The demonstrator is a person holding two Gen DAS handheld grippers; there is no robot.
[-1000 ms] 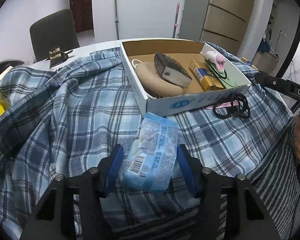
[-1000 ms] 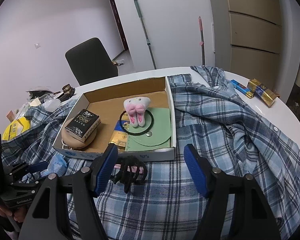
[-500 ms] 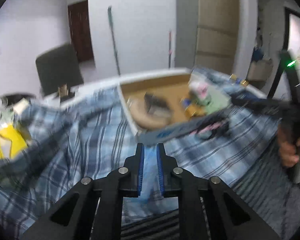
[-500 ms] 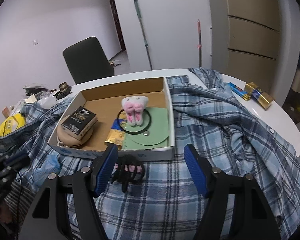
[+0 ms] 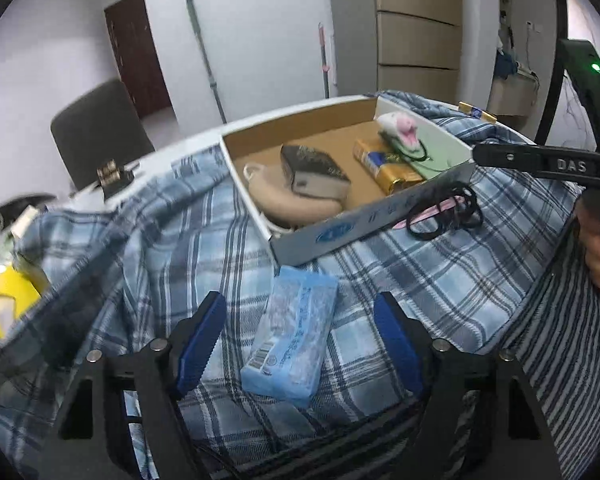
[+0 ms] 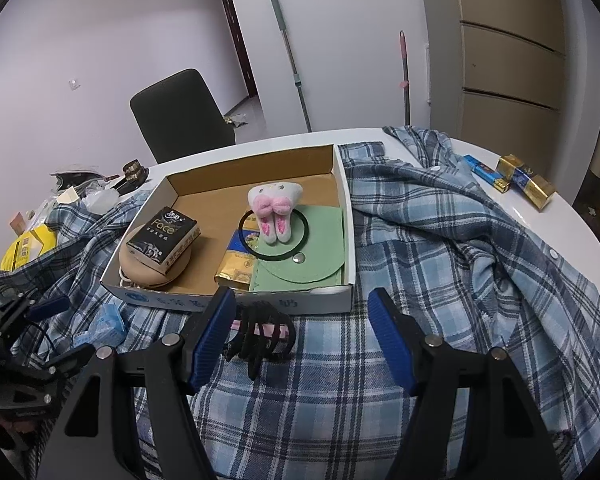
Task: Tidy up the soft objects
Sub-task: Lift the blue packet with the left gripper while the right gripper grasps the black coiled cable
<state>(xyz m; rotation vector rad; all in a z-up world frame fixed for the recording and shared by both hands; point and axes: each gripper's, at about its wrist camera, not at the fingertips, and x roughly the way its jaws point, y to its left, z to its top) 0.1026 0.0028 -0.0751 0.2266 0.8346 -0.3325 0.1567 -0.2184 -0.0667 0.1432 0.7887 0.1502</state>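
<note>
The left gripper (image 5: 300,332) has just been opening, jaws apart and touching nothing. The tissue pack (image 5: 290,332) is lying between them on the shirt (image 5: 160,248), long axis pointing ahead toward the box (image 5: 356,228).

Both handheld grippers look like the same build: matte black frames, chunky angular arms, and silver round screws at the pivots. The left gripper (image 5: 300,338) has bright blue ribbed pads (image 5: 198,338) on its fingers, and the right gripper (image 6: 302,338) has the same. A black bar near the cardboard box (image 5: 380,224) reads "DAS" in pale letters. The person wears dark clothing with thin light stripes.
</note>
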